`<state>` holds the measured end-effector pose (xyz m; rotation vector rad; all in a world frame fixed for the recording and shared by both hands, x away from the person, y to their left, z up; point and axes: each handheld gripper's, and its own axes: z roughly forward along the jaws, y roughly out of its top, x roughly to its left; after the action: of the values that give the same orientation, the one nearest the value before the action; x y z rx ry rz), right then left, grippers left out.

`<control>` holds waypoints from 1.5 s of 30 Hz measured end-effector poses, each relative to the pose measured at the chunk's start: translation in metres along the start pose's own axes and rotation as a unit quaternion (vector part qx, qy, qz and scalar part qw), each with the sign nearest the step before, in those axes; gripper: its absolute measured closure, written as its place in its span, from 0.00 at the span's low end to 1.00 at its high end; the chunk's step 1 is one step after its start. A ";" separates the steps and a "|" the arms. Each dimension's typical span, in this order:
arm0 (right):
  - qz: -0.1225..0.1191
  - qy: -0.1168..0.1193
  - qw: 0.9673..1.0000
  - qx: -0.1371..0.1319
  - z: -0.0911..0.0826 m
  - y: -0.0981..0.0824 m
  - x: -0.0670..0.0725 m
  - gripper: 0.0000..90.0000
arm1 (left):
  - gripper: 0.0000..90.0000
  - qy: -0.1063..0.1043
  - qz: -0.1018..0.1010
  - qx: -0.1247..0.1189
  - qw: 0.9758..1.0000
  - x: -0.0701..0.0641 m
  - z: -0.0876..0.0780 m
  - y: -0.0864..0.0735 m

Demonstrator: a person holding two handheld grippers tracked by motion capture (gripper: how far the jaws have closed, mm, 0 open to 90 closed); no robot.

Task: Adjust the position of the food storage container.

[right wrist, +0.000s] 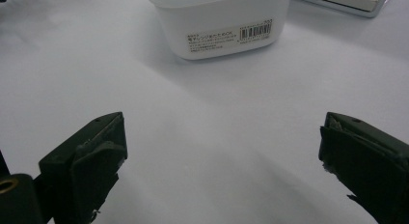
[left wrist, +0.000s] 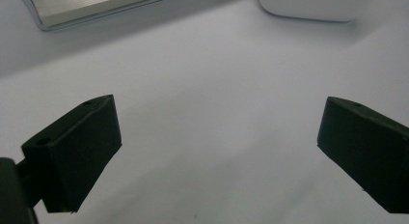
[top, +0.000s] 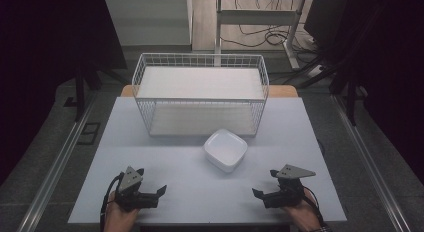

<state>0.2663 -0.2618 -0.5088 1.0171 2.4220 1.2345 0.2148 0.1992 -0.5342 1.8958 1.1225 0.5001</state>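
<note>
So both the left gripper (top: 161, 191) and right gripper (top: 257, 193) have their jaws wide apart, grasping nothing. The white container (top: 225, 150) sits on the table (top: 200, 192) ahead of them, between the two, well apart from either.

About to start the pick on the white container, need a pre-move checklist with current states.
1. Left gripper open with nothing between the jaws: ok.
2. Right gripper open with nothing between the jaws: ok.
3. White container upright on the table, apart from both grippers: ok.
4. Path from either gripper to the container free of other things: ok, bare tabletop between them.
5. Wire basket behind the container has nothing on its floor: ok.
6. Gap between container and basket front: cannot tell; they sit very close in the high view, so touching or just apart is not settled.
7. Container contents: looks empty from above, ok.
</note>
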 end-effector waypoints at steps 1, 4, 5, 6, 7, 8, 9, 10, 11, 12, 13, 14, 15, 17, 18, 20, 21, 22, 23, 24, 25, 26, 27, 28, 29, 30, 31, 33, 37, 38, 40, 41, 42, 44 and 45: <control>0.001 -0.001 1.000 0.000 0.001 0.000 0.000 0.02 | 0.02 -0.001 0.000 0.000 1.000 0.000 0.000 0.000; 0.004 -0.007 1.000 0.005 0.003 0.001 -0.001 0.00 | 0.02 -0.003 0.001 0.001 1.000 0.000 0.000 0.000; 0.007 -0.012 1.000 0.009 0.005 0.003 -0.003 0.00 | 0.02 -0.004 0.002 0.001 1.000 -0.001 0.000 0.001; 0.006 -0.013 1.000 0.007 0.006 0.004 -0.004 0.00 | 0.02 -0.004 0.002 0.001 1.000 -0.001 0.000 0.001; 0.008 -0.017 1.000 0.007 0.006 0.006 -0.004 0.00 | 0.02 -0.004 0.002 0.001 1.000 -0.001 0.000 0.001; 0.008 -0.017 1.000 0.007 0.006 0.006 -0.004 0.00 | 0.02 -0.005 0.002 0.001 1.000 -0.001 0.000 0.000; 0.010 -0.018 1.000 0.007 0.006 0.008 -0.005 0.00 | 0.02 -0.005 0.001 0.002 1.000 -0.001 0.000 0.000; 0.011 -0.017 1.000 0.005 0.006 0.011 -0.006 0.00 | 0.02 -0.005 0.001 0.003 1.000 -0.001 0.000 0.000; 0.011 -0.017 1.000 0.004 0.006 0.013 -0.006 0.00 | 0.02 -0.005 0.001 0.004 1.000 -0.001 0.001 0.000; 0.013 -0.019 1.000 0.004 0.007 0.016 -0.006 0.00 | 0.02 -0.005 0.001 0.004 1.000 -0.001 0.001 0.000; 0.014 -0.018 1.000 0.006 0.007 0.019 -0.007 0.00 | 0.02 -0.006 0.001 0.004 1.000 -0.001 0.001 0.000; 0.015 -0.017 1.000 0.010 0.008 0.022 -0.007 0.02 | 0.02 -0.006 0.001 0.005 1.000 -0.001 0.001 0.000; 0.016 -0.017 1.000 0.013 0.008 0.024 -0.007 0.04 | 0.02 -0.007 0.001 0.006 1.000 -0.001 0.001 0.000; 0.024 -0.011 1.000 0.013 0.008 0.027 -0.008 0.10 | 0.02 -0.008 0.000 0.008 1.000 -0.001 0.001 0.000; 0.027 -0.006 1.000 0.015 0.009 0.029 -0.008 0.14 | 0.02 -0.008 0.000 0.008 1.000 -0.001 0.001 0.000; 0.028 -0.003 0.999 0.015 0.009 0.033 -0.010 0.23 | 0.02 -0.009 0.000 0.010 1.000 -0.002 0.002 0.000; 0.030 0.000 0.999 0.014 0.009 0.036 -0.012 0.28 | 0.02 -0.009 0.002 0.011 1.000 -0.002 0.002 0.000; 0.030 0.004 0.999 0.015 0.010 0.040 -0.013 0.32 | 0.02 -0.009 0.002 0.013 1.000 -0.002 0.002 0.000; 0.027 0.003 1.000 0.015 0.011 0.043 -0.014 0.35 | 0.02 -0.009 0.004 0.015 1.000 -0.002 0.002 0.000; 0.020 0.002 1.000 0.017 0.012 0.046 -0.014 0.39 | 0.02 -0.009 0.004 0.015 1.000 -0.002 0.002 0.000; 0.014 -0.001 1.000 0.019 0.014 0.050 -0.014 0.42 | 0.02 -0.009 0.004 0.016 1.000 -0.002 0.002 0.000; 0.008 -0.006 1.000 0.016 0.015 0.053 -0.015 0.45 | 0.02 -0.010 0.004 0.016 1.000 -0.002 0.002 0.000; 0.005 -0.007 1.000 0.013 0.017 0.057 -0.015 0.48 | 0.02 -0.010 0.003 0.017 1.000 -0.002 0.002 0.000; 0.004 -0.004 1.000 0.010 0.019 0.060 -0.015 0.51 | 0.02 -0.010 0.003 0.017 1.000 -0.002 0.003 0.000; 0.002 -0.004 1.000 0.007 0.021 0.064 -0.016 0.54 | 0.02 -0.010 0.004 0.018 1.000 -0.002 0.003 0.000; -0.001 -0.006 1.000 0.005 0.023 0.068 -0.016 0.57 | 0.02 -0.009 0.004 0.019 1.000 -0.002 0.003 0.000; -0.004 -0.007 1.000 0.003 0.025 0.072 -0.017 0.60 | 0.02 -0.009 0.005 0.020 1.000 -0.002 0.003 -0.001; -0.007 -0.002 1.000 0.002 0.030 0.080 -0.019 0.68 | 0.02 -0.009 0.006 0.022 1.000 -0.003 0.003 -0.001; -0.033 -0.008 0.999 0.006 0.043 0.095 -0.022 0.84 | 0.02 -0.008 0.006 0.024 1.000 -0.003 0.003 -0.001; -0.038 -0.010 0.999 0.008 0.048 0.099 -0.024 0.89 | 0.02 -0.008 0.006 0.024 1.000 -0.003 0.003 -0.001; -0.039 -0.011 0.999 0.008 0.054 0.105 -0.027 0.97 | 0.02 -0.008 0.006 0.025 1.000 -0.003 0.003 -0.001; -0.038 -0.012 0.999 0.008 0.058 0.108 -0.029 0.99 | 0.02 -0.008 0.007 0.025 1.000 -0.003 0.003 -0.001; -0.036 -0.013 0.999 0.009 0.062 0.111 -0.030 0.99 | 0.02 -0.007 0.007 0.026 1.000 -0.003 0.004 -0.001; -0.029 -0.015 0.999 0.011 0.070 0.117 -0.033 0.99 | 0.03 -0.007 0.008 0.026 1.000 -0.003 0.004 -0.001; -0.022 -0.011 1.000 0.012 0.078 0.123 -0.036 0.99 | 0.03 -0.007 0.007 0.027 1.000 -0.003 0.004 -0.001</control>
<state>0.3891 -0.1882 -0.4643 0.9726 2.4356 1.1757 0.2156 0.1953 -0.5369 1.9523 1.1241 0.4676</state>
